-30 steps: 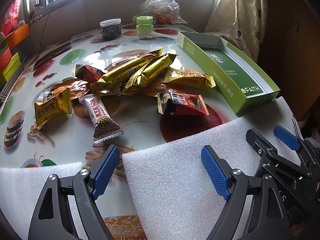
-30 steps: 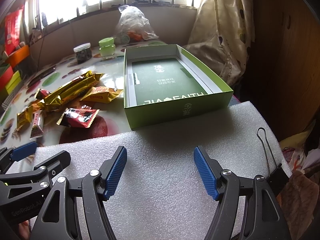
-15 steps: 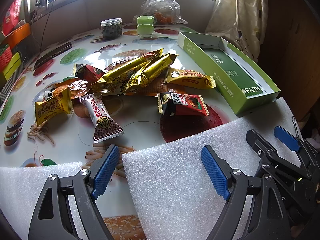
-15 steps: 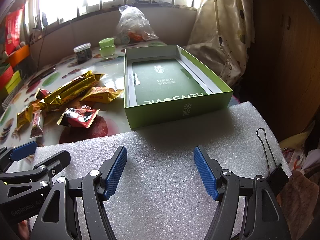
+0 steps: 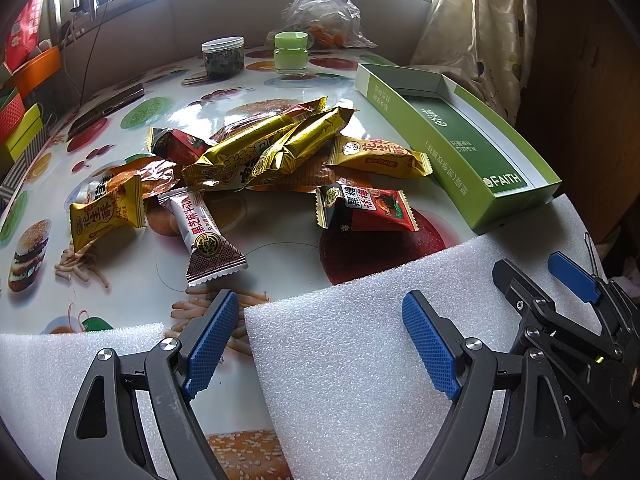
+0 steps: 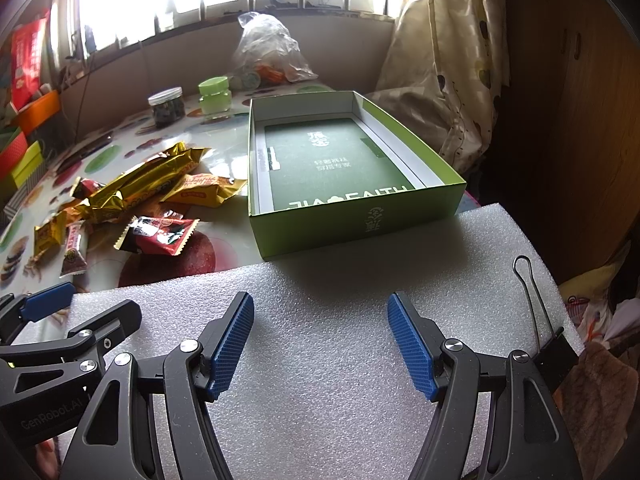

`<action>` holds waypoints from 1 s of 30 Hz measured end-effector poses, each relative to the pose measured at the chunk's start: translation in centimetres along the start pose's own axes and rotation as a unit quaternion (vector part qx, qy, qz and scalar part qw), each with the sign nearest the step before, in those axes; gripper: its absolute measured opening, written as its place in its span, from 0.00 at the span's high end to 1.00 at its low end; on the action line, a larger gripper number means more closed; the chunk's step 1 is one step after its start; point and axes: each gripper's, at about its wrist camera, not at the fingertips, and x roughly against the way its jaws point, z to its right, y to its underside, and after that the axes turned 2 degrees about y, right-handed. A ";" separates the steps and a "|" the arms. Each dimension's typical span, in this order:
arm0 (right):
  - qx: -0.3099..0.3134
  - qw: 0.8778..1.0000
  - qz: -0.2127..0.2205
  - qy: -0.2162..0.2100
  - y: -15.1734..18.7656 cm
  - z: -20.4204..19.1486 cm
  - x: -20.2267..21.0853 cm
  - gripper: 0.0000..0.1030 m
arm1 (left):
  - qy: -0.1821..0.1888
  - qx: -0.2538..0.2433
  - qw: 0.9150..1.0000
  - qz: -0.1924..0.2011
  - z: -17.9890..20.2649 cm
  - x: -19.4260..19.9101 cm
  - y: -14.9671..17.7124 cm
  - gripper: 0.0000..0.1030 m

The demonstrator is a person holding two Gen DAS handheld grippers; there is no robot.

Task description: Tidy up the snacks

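Snacks (image 5: 280,164) lie in a loose heap on the middle of the table (image 5: 168,276), with the open green box (image 6: 352,204) at the table's right edge, just beside the nearest packets and holding none of them. They look light, soft and crinkly; the foil wrappers are probably slippery, and the contents may crush under a hard squeeze. The red packet (image 5: 366,210) lies flat and apart from the pile at its near side, so it seems the easiest first pick, taken across its short width at the middle rather than by a crimped end, which could slide out. The long gold bars (image 5: 288,144) overlap each other and would likely drag their neighbours along. The left gripper (image 5: 320,340) and the right gripper (image 6: 320,340) both hover over the white foam sheet (image 6: 320,400) at the table's near edge, jaws spread wide and holding nothing. Compared with the earlier frames, nothing has visibly changed: the packets, the box and both grippers are where they were.
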 end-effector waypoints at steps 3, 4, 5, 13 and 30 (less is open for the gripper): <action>0.000 1.000 0.000 0.000 0.1 -0.1 0.0 0.32 | 0.000 0.000 1.000 0.000 0.0 0.0 0.0 0.18; 0.000 1.000 0.000 0.000 0.1 0.0 0.0 0.32 | 0.000 0.000 1.000 0.000 0.0 0.0 0.0 0.18; 0.000 1.000 0.000 0.000 0.1 -0.1 -0.1 0.32 | 0.000 0.000 1.000 0.000 0.0 0.0 0.0 0.18; 0.003 1.000 -0.001 -0.001 -0.2 -0.3 0.1 0.32 | 0.003 -0.002 1.000 -0.008 -0.1 -0.1 -0.2 0.18; 0.062 0.993 0.035 -0.094 -2.9 -2.2 1.3 0.33 | 0.017 0.056 0.998 0.012 -4.8 2.8 -1.8 0.18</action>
